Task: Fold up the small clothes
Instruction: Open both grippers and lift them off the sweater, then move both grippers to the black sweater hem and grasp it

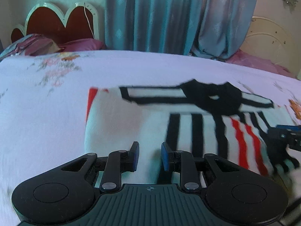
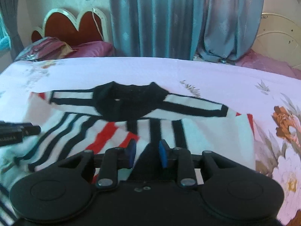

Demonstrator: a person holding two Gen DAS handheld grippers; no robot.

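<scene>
A small white shirt (image 1: 143, 116) with black and red stripes and a black collar (image 1: 212, 96) lies on the bed sheet (image 1: 47, 101), collar toward the far side. My left gripper (image 1: 150, 156) is open and empty, low over the shirt's plain white left part. My right gripper (image 2: 147, 155) is open and hovers over the striped front of the shirt (image 2: 169, 130); nothing is clamped between its blue pads. The collar (image 2: 129, 101) shows in the right wrist view. Each gripper shows in the other's view: the right one (image 1: 286, 135), the left one (image 2: 17, 131).
The white floral sheet (image 2: 272, 122) covers the bed. Pink pillows (image 1: 80, 44) and a scalloped red headboard (image 1: 56, 22) are at the far left. Blue-grey curtains (image 1: 169, 15) hang behind the bed. A pale round headboard (image 2: 278, 47) stands at the far right.
</scene>
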